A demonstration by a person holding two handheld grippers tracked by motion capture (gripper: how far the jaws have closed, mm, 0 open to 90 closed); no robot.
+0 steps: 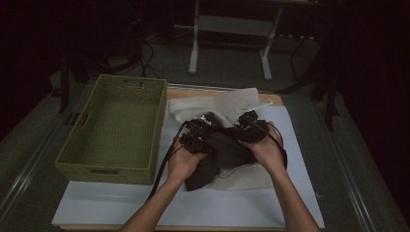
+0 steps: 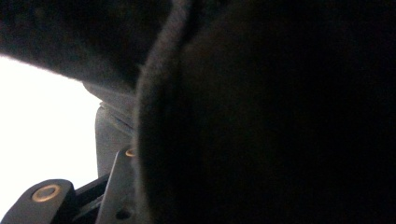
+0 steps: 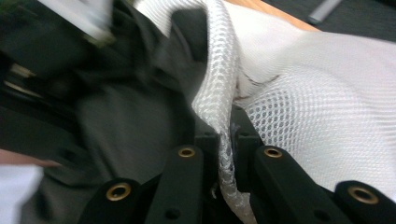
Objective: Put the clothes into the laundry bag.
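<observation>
Step in hand: as I read it, a dark garment (image 1: 220, 154) is being fed into a white mesh laundry bag (image 1: 217, 104) at the middle of the table, just right of the woven basket (image 1: 116, 128).
Right gripper (image 3: 226, 135): jaws pinched tight on the bag's mesh rim, which runs up between them in the right gripper view.
Left gripper (image 1: 196, 137): buried in the dark cloth; its own view is smothered by fabric, so I cannot tell how its jaws stand or whether they pinch the garment.
Garment: bunched between the two hands, its near end trailing on the white sheet (image 1: 121, 205).
Doing it well: I would keep the rim lifted and pulled to the right so the mouth gapes, and push the cloth in towards the far side.
Risk: the rim slipping from the pinch, or folds catching on the mouth.
</observation>
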